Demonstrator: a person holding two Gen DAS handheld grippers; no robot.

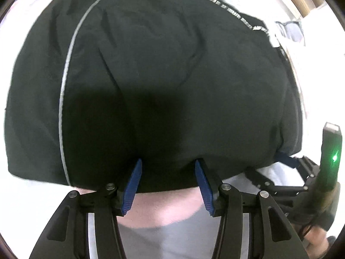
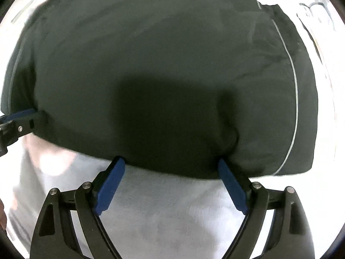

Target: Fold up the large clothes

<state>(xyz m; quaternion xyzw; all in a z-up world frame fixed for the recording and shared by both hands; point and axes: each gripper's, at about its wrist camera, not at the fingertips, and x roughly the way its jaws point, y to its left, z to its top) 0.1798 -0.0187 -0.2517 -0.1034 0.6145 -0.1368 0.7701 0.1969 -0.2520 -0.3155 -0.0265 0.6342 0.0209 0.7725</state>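
The garment (image 1: 163, 69), dark with thin pale piping, lies in a rounded, already doubled-over heap on a pale sheet (image 2: 168, 211), filling the upper and middle part of both views. Its near edge runs across the lower middle of each frame, right at the fingertips.

The left gripper (image 1: 168, 168) has its jaws wide, both blue pads meeting the near hem, with nothing pinched between them. The right gripper (image 2: 172, 166) stands likewise wide at the same edge, further along it; in the left view it shows at the lower right of the frame.

Both seem set at the hem a span apart so the fabric can be taken at two points and carried over evenly. I judge neither is gripping yet.
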